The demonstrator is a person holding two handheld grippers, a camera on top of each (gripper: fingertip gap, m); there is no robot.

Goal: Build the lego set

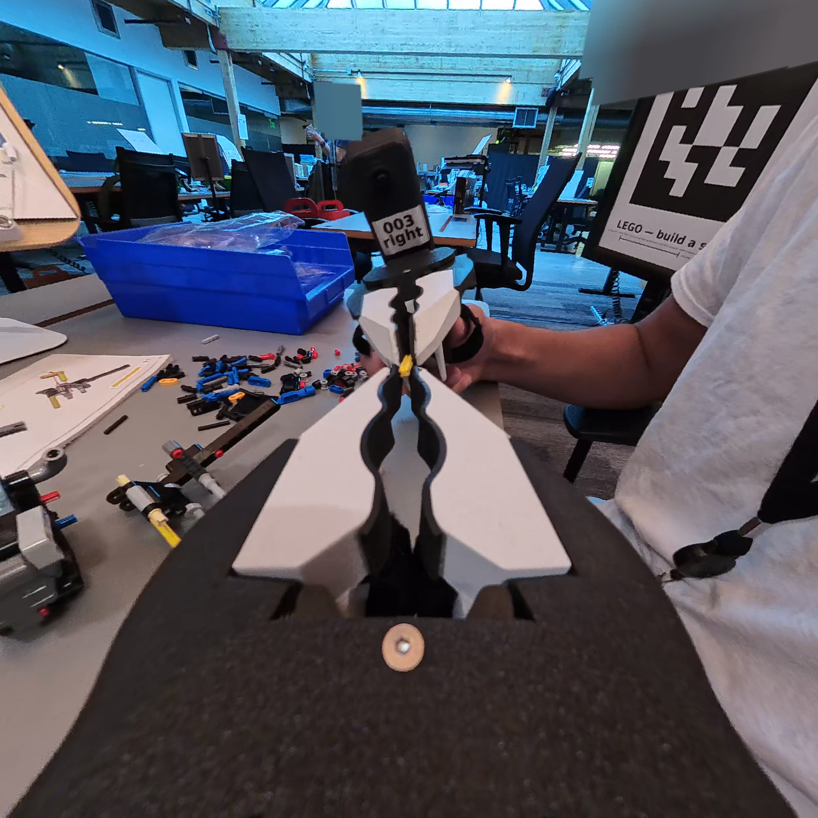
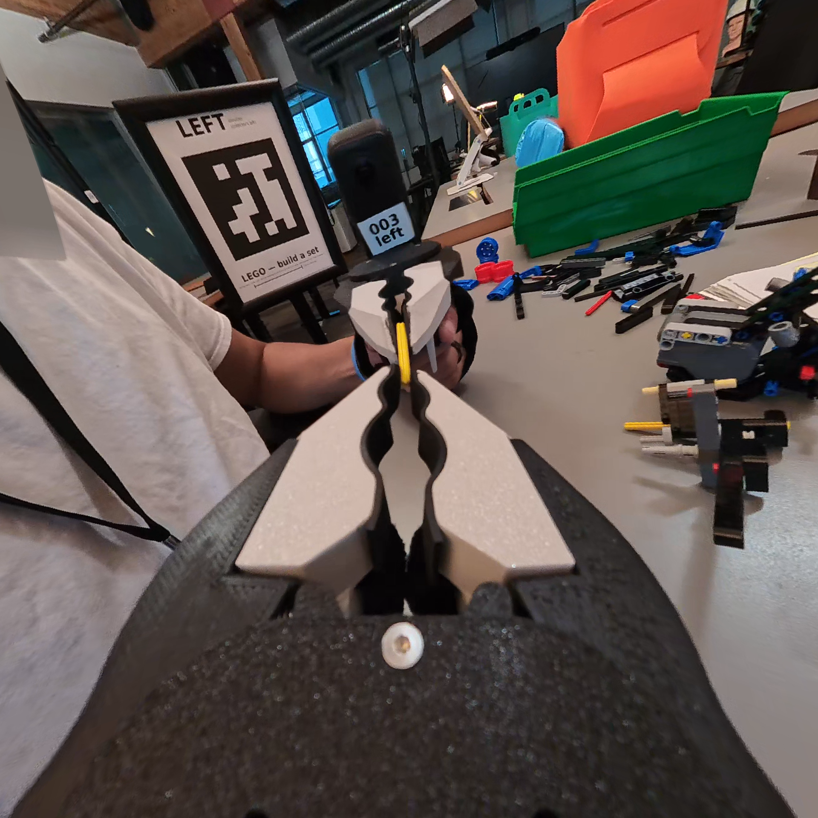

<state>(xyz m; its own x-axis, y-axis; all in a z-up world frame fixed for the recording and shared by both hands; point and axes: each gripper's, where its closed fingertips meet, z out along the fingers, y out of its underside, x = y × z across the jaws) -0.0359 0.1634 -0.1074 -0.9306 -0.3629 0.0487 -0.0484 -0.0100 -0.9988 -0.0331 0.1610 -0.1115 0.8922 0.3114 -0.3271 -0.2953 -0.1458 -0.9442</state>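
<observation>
A thin yellow axle (image 2: 402, 345) is held in the air above the grey table (image 2: 553, 442), between my two grippers, which face each other tip to tip. My left gripper (image 1: 405, 374) is shut on it; in the right wrist view (image 2: 400, 356) the axle lies along its finger gap. My right gripper (image 2: 403, 376) is closed on the axle's near end, and in the left wrist view (image 1: 405, 349) its pads meet. There only a short yellow piece (image 1: 405, 365) shows.
Loose black, blue and red pieces (image 1: 265, 376) lie before a blue bin (image 1: 221, 274), beside an instruction booklet (image 1: 66, 398). Partial builds (image 1: 177, 478) (image 2: 730, 345) (image 2: 717, 442) stand on the table. A green bin (image 2: 642, 186) is behind. A person's white shirt (image 1: 730, 398) is close. My two grippers' fingertips are within a few centimetres of each other.
</observation>
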